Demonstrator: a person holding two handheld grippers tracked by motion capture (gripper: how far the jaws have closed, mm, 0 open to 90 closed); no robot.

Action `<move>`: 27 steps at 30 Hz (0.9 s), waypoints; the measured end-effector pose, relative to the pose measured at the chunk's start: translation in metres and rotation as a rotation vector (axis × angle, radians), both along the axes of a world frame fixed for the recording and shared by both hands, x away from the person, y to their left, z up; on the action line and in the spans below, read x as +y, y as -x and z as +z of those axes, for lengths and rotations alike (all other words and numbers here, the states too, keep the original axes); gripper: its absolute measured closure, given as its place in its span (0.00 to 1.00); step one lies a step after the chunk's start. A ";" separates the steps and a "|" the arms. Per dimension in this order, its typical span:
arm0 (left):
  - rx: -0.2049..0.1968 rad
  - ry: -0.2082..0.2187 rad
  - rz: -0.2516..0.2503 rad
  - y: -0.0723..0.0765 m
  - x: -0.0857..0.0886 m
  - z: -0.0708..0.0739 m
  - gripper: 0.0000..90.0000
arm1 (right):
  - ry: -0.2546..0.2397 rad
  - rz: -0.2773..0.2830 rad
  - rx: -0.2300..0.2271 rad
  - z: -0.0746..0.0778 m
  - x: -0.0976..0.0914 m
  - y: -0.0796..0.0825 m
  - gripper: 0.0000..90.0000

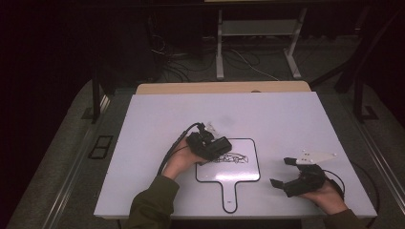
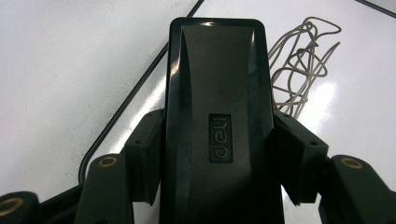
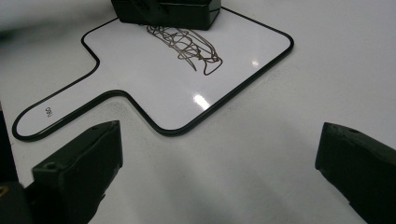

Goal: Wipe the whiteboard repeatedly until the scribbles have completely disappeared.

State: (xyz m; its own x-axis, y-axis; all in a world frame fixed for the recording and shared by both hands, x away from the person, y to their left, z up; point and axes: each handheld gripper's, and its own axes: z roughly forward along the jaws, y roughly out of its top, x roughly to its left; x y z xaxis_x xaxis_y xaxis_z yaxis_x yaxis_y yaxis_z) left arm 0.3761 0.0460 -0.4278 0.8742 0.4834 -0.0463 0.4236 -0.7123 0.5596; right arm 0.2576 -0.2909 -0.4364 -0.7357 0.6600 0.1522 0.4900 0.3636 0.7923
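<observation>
We grip the eraser in the left gripper, at the scribble on the board. The scribble is still unwiped. Our right gripper, jaws wide and empty, waits right of the board

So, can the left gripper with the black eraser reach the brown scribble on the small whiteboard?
Probably yes: the left gripper is shut on the black eraser, beside the brown scribble, with nothing between them.

One whiteboard, one black eraser, two tongs, one table.
</observation>
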 end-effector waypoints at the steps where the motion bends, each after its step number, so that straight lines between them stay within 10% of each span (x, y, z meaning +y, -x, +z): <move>1: 0.000 -0.002 -0.002 0.000 0.000 0.000 0.43 | 0.000 0.000 0.000 0.000 0.000 0.000 0.00; 27: 0.008 -0.027 -0.059 0.015 -0.013 0.002 0.43 | 0.001 -0.003 0.003 0.000 -0.001 0.000 0.00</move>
State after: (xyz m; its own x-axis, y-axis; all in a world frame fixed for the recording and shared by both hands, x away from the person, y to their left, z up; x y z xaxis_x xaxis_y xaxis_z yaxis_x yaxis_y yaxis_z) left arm 0.3608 0.0334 -0.4257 0.9009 0.4321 -0.0408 0.3846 -0.7512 0.5364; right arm 0.2575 -0.2917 -0.4364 -0.7335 0.6621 0.1536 0.4932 0.3630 0.7905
